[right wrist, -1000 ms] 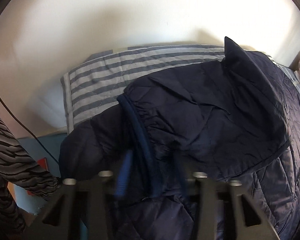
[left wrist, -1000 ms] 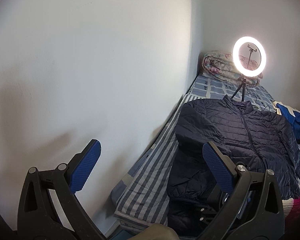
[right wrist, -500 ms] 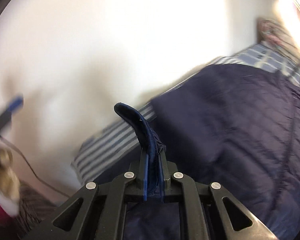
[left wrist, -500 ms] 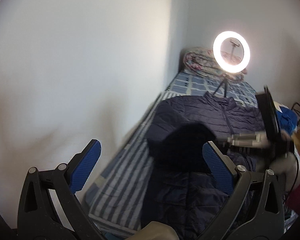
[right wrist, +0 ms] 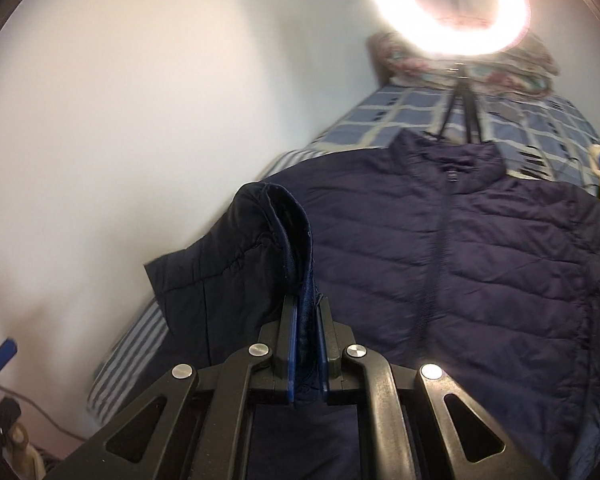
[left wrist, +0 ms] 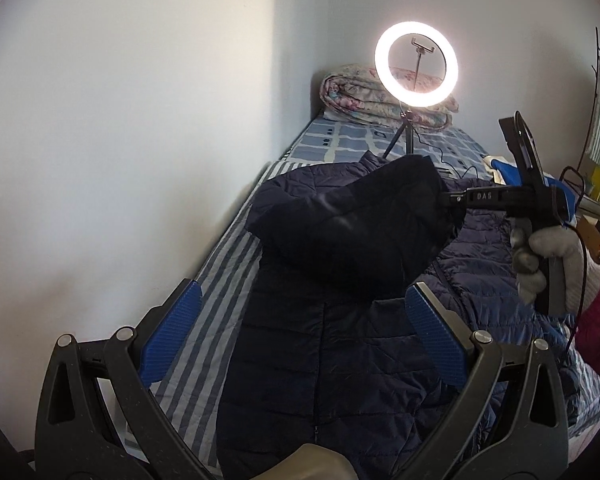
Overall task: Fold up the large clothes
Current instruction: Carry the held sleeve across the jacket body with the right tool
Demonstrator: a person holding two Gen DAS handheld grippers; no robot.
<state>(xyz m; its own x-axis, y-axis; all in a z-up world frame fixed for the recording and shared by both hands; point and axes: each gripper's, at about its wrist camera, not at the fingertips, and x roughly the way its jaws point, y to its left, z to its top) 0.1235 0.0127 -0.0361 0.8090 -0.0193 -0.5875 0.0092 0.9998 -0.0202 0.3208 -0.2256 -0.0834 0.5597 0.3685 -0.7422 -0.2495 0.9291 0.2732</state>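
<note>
A navy quilted jacket (left wrist: 340, 360) (right wrist: 480, 264) lies front-up on the striped bed cover (left wrist: 216, 280), collar towards the far end. My right gripper (right wrist: 308, 336) is shut on the cuff of the jacket's sleeve (right wrist: 276, 232), which hangs lifted over the jacket's body. In the left wrist view that gripper (left wrist: 444, 198) comes in from the right, held by a gloved hand (left wrist: 548, 260), with the sleeve (left wrist: 360, 224) draped from it. My left gripper (left wrist: 300, 332) hovers over the jacket's lower part, open, nothing between its blue pads.
A lit ring light (left wrist: 416, 64) on a small tripod stands on the bed beyond the collar, its cable trailing right. A rolled floral quilt (left wrist: 352, 92) lies at the far end. The white wall (left wrist: 120, 140) runs along the bed's left side. Blue cloth (left wrist: 512, 172) lies at the right.
My right gripper closed on the sleeve cuff, then lifted it and carried it across over the jacket's body towards the collar. My left gripper shifted along the bed and stayed open.
</note>
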